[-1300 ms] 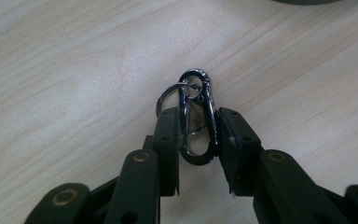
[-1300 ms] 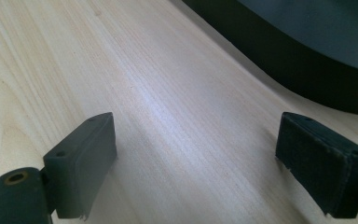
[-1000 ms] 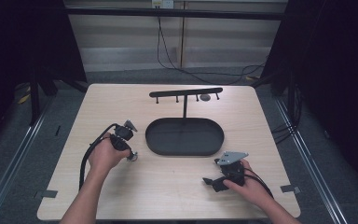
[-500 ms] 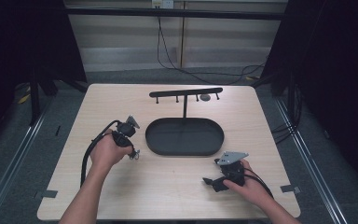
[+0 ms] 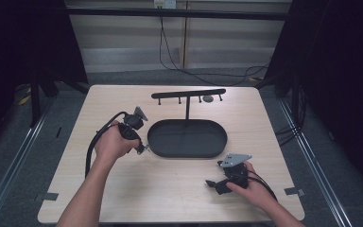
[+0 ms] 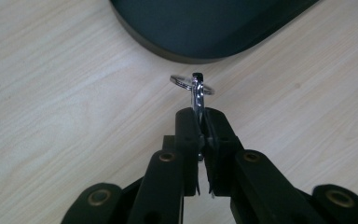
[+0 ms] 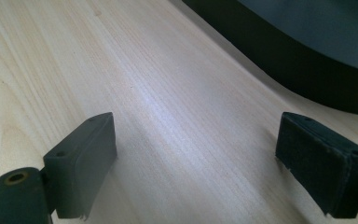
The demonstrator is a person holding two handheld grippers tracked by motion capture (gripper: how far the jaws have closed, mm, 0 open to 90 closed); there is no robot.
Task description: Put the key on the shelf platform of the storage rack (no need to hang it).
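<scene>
My left gripper (image 5: 141,148) (image 6: 201,115) is shut on a small metal key ring (image 6: 192,84) with a thin flat metal piece clamped between the pads. The ring (image 5: 144,150) hangs above the wooden table, just left of the black oval tray (image 5: 187,153) (image 6: 205,28). From the tray rises a black stand with a hook bar (image 5: 188,93). My right gripper (image 5: 213,185) (image 7: 198,126) rests low on the table near the front right, open, with bare wood between its fingers (image 7: 86,158). The tray's rim (image 7: 307,60) lies ahead of it.
A small round grey thing (image 5: 208,99) sits by the hook bar's right end. The table's edges (image 5: 66,156) drop to a dark floor with metal rails. Cables (image 5: 189,71) lie on the floor behind the table.
My left hand has lifted the key ring off the table and carried it a little farther back, beside the tray's left end. The right hand has kept still.
</scene>
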